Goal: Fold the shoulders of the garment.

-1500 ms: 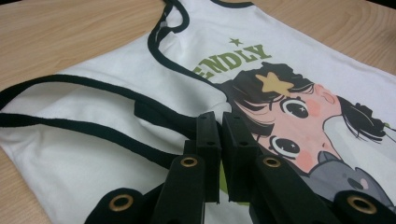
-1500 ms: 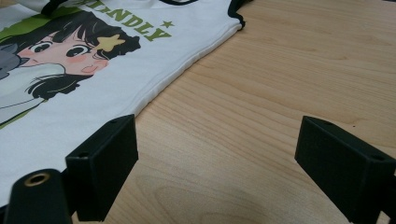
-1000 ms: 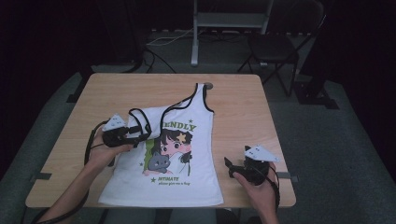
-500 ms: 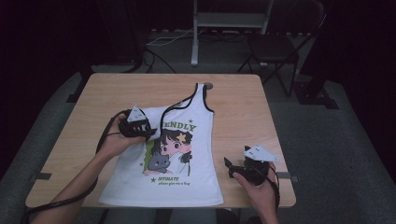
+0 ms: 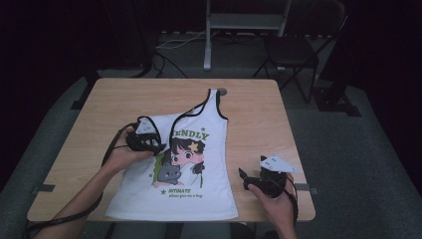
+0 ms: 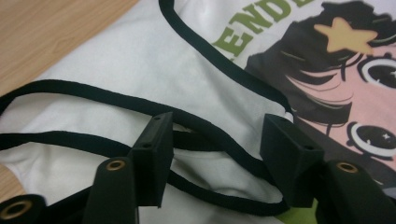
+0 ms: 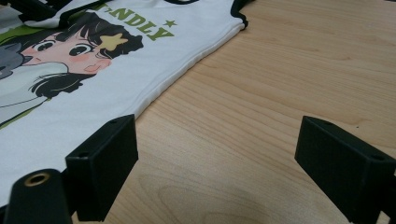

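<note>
You are carrying the folded-over strap of the white sleeveless cotton top with the cartoon girl print [image 5: 189, 164] toward 3 o'clock. It has moved since a moment ago, so the fold is growing. Your left gripper [image 6: 217, 140] is hanging open over the black trim. Your right gripper [image 7: 215, 163] is resting open on the wooden table [image 5: 259, 114] at 5 o'clock.

High view overhead, gripper views close, low

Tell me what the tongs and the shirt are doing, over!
Left tongs open over folded strap. Right tongs open, on bare table beside tank top. Nothing in the way.
</note>
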`<state>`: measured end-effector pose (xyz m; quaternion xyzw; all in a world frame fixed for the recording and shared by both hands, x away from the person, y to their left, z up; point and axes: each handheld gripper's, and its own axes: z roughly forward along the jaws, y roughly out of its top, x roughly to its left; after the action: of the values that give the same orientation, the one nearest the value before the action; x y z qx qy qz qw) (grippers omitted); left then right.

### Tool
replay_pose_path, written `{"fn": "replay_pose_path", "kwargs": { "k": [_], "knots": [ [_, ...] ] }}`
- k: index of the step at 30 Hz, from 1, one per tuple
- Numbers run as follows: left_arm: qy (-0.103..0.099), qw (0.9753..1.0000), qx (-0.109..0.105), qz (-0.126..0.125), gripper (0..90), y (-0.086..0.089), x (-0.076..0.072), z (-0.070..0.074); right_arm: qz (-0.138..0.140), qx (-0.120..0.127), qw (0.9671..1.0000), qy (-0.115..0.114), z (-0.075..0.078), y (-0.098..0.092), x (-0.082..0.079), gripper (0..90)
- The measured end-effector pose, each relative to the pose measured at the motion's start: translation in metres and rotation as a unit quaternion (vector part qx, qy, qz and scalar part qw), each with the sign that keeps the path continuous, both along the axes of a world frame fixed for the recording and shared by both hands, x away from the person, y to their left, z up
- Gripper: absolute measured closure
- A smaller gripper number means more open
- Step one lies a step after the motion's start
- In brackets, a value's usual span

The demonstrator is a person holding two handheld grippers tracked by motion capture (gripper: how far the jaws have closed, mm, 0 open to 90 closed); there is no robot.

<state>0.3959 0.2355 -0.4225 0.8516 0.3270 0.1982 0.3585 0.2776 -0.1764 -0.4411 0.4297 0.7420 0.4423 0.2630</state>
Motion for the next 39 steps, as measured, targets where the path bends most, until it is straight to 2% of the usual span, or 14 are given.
{"fn": "replay_pose_path", "kwargs": {
  "k": [2, 4, 6, 9, 15, 21, 23, 24, 31, 34, 35, 37, 38, 39],
  "knots": [
    [-0.009, 0.9995, -0.028, 0.006, 36.5, 0.004, -0.003, 0.004, 0.0, 0.001, 1.0, 0.001, 0.0, 0.0, 0.0, 12.8],
    [-0.021, 0.9975, -0.065, 0.019, 30.6, 0.013, -0.007, 0.011, 0.0, 0.0, 1.0, 0.001, 0.0, 0.0, 0.0, 12.8],
    [-0.024, 0.9968, -0.074, 0.022, 29.2, 0.016, -0.008, 0.014, 0.0, -0.001, 1.0, 0.0, 0.0, 0.0, 0.0, 12.8],
    [-0.041, 0.9931, -0.106, 0.031, 21.4, 0.027, -0.014, 0.025, 0.0, -0.001, 1.0, 0.0, 0.0, 0.0, 0.0, 12.8],
    [-0.071, 0.9889, -0.122, 0.047, 21.4, 0.044, -0.024, 0.038, -0.001, -0.001, 1.0, 0.001, 0.0, 0.0, 0.0, 12.8],
    [-0.098, 0.9868, -0.113, 0.063, 21.3, 0.059, -0.037, 0.044, -0.002, -0.001, 1.0, 0.001, 0.0, 0.0, 0.0, 12.8],
    [-0.1, 0.986, -0.116, 0.066, 21.4, 0.062, -0.039, 0.045, -0.002, -0.001, 1.0, 0.001, 0.0, 0.0, 0.0, 12.8],
    [-0.106, 0.984, -0.121, 0.075, 21.4, 0.068, -0.042, 0.047, -0.002, -0.001, 1.0, 0.001, 0.0, 0.0, 0.0, 12.8],
    [-0.117, 0.981, -0.128, 0.086, 21.4, 0.086, -0.055, 0.048, -0.002, -0.001, 1.0, 0.002, 0.0, 0.0, 0.0, 12.8],
    [-0.127, 0.9777, -0.135, 0.099, 21.4, 0.099, -0.064, 0.047, -0.002, -0.001, 1.0, 0.002, 0.0, 0.0, 0.0, 12.8],
    [-0.127, 0.9777, -0.135, 0.099, 21.4, 0.099, -0.064, 0.047, -0.002, -0.001, 1.0, 0.002, 0.0, 0.0, 0.0, 12.8],
    [-0.135, 0.9731, -0.149, 0.113, 21.4, 0.108, -0.072, 0.043, -0.003, 0.0, 1.0, 0.002, 0.0, 0.0, 0.0, 12.8],
    [-0.135, 0.9731, -0.149, 0.113, 21.4, 0.108, -0.072, 0.043, -0.003, 0.0, 1.0, 0.002, 0.0, 0.0, 0.0, 12.8],
    [-0.137, 0.9713, -0.155, 0.118, 21.4, 0.111, -0.075, 0.041, -0.003, 0.0, 1.0, 0.002, 0.0, 0.0, 0.0, 12.8]
  ]
}}
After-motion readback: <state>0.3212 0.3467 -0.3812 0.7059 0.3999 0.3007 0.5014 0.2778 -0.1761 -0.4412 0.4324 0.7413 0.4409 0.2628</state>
